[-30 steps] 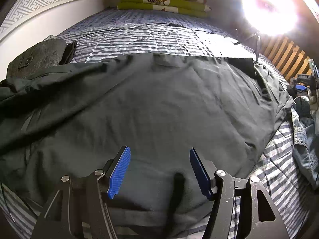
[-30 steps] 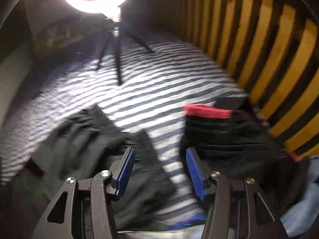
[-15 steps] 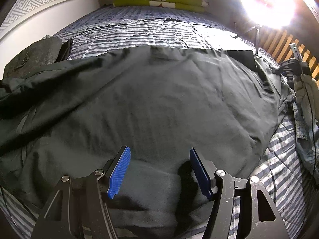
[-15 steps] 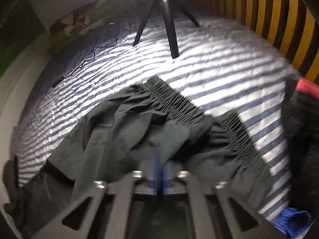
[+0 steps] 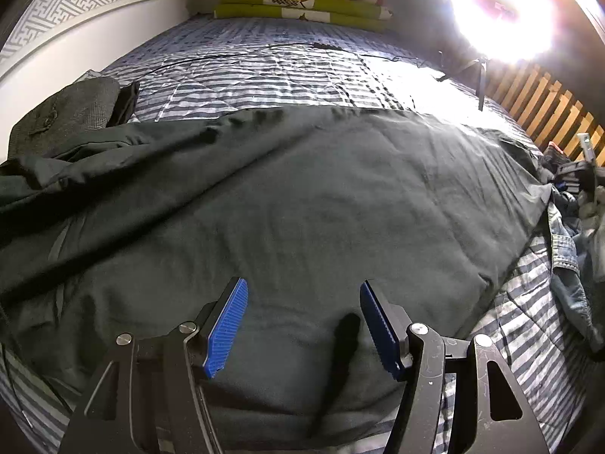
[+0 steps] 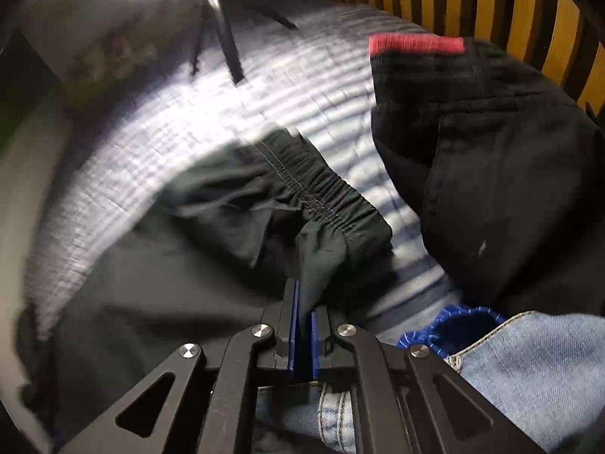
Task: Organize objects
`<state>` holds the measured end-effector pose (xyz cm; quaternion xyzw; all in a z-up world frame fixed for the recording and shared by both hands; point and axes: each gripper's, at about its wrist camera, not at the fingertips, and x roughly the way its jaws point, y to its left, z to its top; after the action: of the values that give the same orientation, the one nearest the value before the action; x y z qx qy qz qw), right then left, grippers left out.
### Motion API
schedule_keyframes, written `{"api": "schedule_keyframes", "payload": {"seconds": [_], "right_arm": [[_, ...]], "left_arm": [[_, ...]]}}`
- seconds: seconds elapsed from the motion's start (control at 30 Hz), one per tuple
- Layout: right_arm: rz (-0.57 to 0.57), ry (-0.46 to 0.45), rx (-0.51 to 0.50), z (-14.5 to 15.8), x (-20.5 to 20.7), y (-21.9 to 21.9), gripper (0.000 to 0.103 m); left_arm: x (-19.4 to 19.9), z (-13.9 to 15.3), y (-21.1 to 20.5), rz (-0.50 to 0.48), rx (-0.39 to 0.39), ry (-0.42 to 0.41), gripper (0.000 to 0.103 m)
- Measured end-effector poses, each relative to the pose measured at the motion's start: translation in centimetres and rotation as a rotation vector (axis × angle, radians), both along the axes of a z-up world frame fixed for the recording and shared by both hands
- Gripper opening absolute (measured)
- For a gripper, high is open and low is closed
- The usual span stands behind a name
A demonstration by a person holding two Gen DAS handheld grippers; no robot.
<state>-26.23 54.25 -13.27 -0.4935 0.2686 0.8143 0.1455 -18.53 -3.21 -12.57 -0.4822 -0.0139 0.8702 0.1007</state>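
Note:
A large dark green-black garment lies spread over the striped bedspread. My left gripper hovers just above its near hem, open, with nothing between the blue pads. In the right wrist view the same garment's gathered elastic waistband sits bunched ahead of my right gripper. A fold of that fabric is pinched between its pads, and the jaws are opening slightly.
A black garment with a red band lies to the right by the wooden slats. Blue jeans and a blue knit item lie near. A ring light on a tripod, folded blankets, grey garment.
My right gripper went from open above the bedspread to pinching the dark garment's fabric near its waistband, while swinging about. The left gripper has stayed put and open.

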Motion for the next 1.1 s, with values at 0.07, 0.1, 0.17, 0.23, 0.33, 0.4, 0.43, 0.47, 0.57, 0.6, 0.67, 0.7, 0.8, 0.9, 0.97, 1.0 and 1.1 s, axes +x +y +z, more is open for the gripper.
{"api": "schedule_keyframes", "payload": {"seconds": [0.07,0.1,0.17,0.23,0.33,0.4,0.43,0.47,0.57,0.6,0.67,0.7,0.8,0.9,0.97,1.0,1.1], "right_arm": [[-0.003,0.077,-0.093,1.3,0.2,0.9,0.014],[-0.01,0.094,-0.093,2.0,0.2,1.1,0.014],[-0.028,0.094,0.021,3.8,-0.2,0.9,0.014],[-0.037,0.093,0.084,4.7,-1.0,0.9,0.014],[-0.073,0.019,0.159,4.2,-1.8,1.6,0.018],[-0.099,0.011,0.149,3.0,-1.9,1.7,0.018],[-0.07,-0.017,0.175,2.1,-2.0,1.1,0.018],[-0.018,-0.104,0.262,0.6,-2.5,0.2,0.018],[0.015,-0.14,0.378,0.0,-2.6,-2.0,0.018],[0.0,-0.096,0.346,0.7,-2.1,-2.1,0.018],[-0.014,-0.012,0.294,2.8,-1.0,-2.9,0.018],[-0.012,0.008,0.297,3.5,-0.6,-3.5,0.018],[0.036,0.071,0.244,5.8,1.4,-6.2,0.018],[0.137,0.129,0.135,6.9,2.4,-10.0,0.018],[0.235,0.145,0.124,7.5,2.4,-14.5,0.019],[0.284,0.15,0.12,7.7,2.1,-16.6,0.019],[0.488,0.172,0.096,9.4,0.5,-25.2,0.022]], "left_arm": [[-0.1,0.1,0.0,0.003,-0.001,0.004,0.066],[-0.1,0.1,0.0,0.003,-0.001,0.004,0.066],[-0.2,-0.1,0.2,0.004,-0.004,0.0,0.066],[-0.3,-0.4,0.3,0.0,-0.008,-0.006,0.066],[-0.2,-0.5,0.4,-0.004,-0.012,-0.006,0.066],[-0.2,-0.3,0.3,-0.003,-0.011,-0.001,0.066],[-0.1,0.0,-0.1,0.012,-0.009,0.012,0.066],[-0.2,0.4,-0.5,0.025,-0.003,0.02,0.066],[0.1,2.4,-3.1,0.094,0.033,0.064,0.066],[0.3,3.1,-4.1,0.118,0.038,0.082,0.066],[1.1,4.6,-7.1,0.188,0.032,0.132,0.066],[1.4,5.0,-8.4,0.219,0.024,0.146,0.066],[2.9,5.9,-14.0,0.357,0.011,0.176,0.066],[4.7,6.0,-19.8,0.508,-0.003,0.191,0.066],[5.9,5.5,-23.6,0.601,0.021,0.179,0.066],[6.5,5.2,-24.9,0.634,0.015,0.176,0.066],[7.4,4.4,-29.2,0.721,0.017,0.167,0.071]]}}
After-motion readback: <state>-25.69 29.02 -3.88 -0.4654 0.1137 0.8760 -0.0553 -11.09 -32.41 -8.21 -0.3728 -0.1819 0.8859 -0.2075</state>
